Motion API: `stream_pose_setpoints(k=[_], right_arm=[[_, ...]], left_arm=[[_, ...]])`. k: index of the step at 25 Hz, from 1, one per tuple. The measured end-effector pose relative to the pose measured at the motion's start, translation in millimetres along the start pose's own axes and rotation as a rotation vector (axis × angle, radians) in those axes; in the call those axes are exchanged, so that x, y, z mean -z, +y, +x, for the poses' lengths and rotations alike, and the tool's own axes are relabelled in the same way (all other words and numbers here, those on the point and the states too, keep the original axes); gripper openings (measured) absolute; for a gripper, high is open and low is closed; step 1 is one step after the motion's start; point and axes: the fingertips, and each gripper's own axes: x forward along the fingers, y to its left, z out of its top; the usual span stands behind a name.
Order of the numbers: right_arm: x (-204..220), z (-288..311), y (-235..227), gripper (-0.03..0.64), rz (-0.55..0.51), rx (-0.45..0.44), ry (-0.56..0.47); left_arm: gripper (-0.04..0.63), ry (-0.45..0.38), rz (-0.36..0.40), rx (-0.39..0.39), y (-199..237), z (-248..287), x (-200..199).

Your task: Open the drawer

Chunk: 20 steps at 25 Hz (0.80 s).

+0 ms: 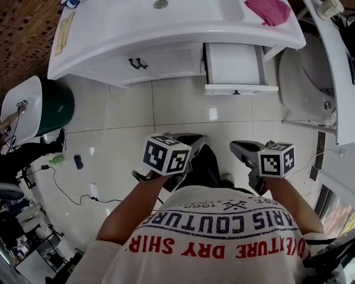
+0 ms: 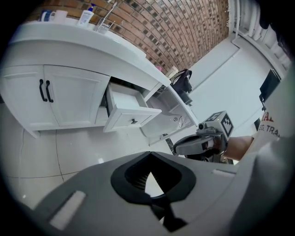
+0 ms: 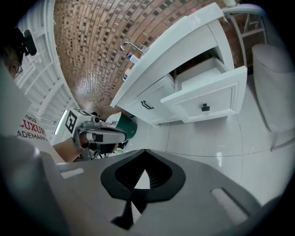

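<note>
The drawer (image 1: 233,64) stands pulled out, upper centre. Left gripper (image 1: 197,145) and right gripper (image 1: 237,147) hover mid-frame (jaws together, gripping nothing).

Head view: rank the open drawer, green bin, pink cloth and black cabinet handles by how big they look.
Largest to smallest:
1. open drawer
2. green bin, partly hidden and down on the floor, so its lead over the cloth is unsure
3. pink cloth, cut by the frame edge
4. black cabinet handles
</note>
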Motion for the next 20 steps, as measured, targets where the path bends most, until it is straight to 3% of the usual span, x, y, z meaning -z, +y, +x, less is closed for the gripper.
stream_pose_setpoints(k=[5, 10, 14, 20], right_arm=[[42, -62, 25, 0.006, -0.140, -0.017, -0.060], [113, -136, 50, 0.006, -0.172, -0.047, -0.133], [166, -185, 76, 0.006, -0.215, -0.074, -0.165], [190, -220, 108, 0.006, -0.273, -0.091, -0.228]], left_arm=[[-0.002, -0.125, -0.003, -0.056, -56, -19, 34], [-0.002, -0.216, 0.055, -0.097, -156, -26, 108], [-0.002, -0.232, 0.081, -0.087, -228, -24, 168], [-0.002, -0.293, 0.186, -0.112, -279, -47, 177]])
